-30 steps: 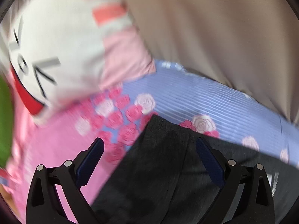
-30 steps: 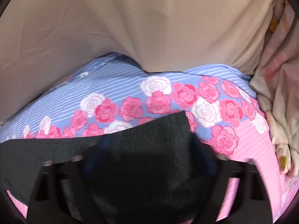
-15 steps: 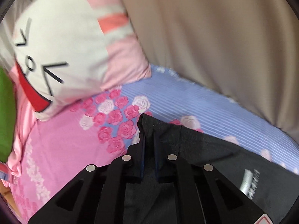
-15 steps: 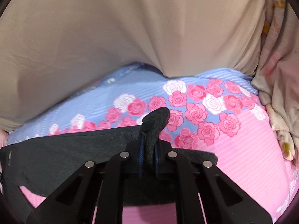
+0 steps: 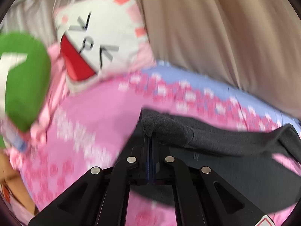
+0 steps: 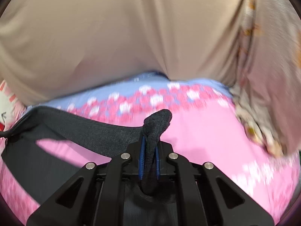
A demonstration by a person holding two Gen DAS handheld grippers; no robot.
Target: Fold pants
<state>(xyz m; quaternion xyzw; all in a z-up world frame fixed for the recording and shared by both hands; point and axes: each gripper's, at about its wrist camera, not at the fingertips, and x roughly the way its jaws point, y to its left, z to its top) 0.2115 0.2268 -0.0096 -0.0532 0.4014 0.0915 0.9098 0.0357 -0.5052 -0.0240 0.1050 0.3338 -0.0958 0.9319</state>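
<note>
Dark grey pants (image 5: 222, 141) lie across a pink and blue rose-print bed sheet (image 5: 97, 116). My left gripper (image 5: 150, 137) is shut on one corner of the pants' edge, which bulges just above the blue pads. In the right wrist view my right gripper (image 6: 149, 146) is shut on the other corner of the pants (image 6: 90, 131), a fold of cloth sticking up between the pads. The gripped edge hangs lifted off the sheet (image 6: 207, 135) between the two grippers, casting a shadow below it. Both views are blurred by motion.
A white cat-face pillow (image 5: 97, 43) and a green cushion (image 5: 24, 79) sit at the left of the bed. A beige curtain (image 6: 131, 33) hangs behind the bed. A crumpled pale floral blanket (image 6: 263, 113) lies at the right edge.
Both grippers went from open to shut on the pants' edge. They then lifted it and pulled it back toward the near side of the bed, so more pink sheet shows beyond it.
</note>
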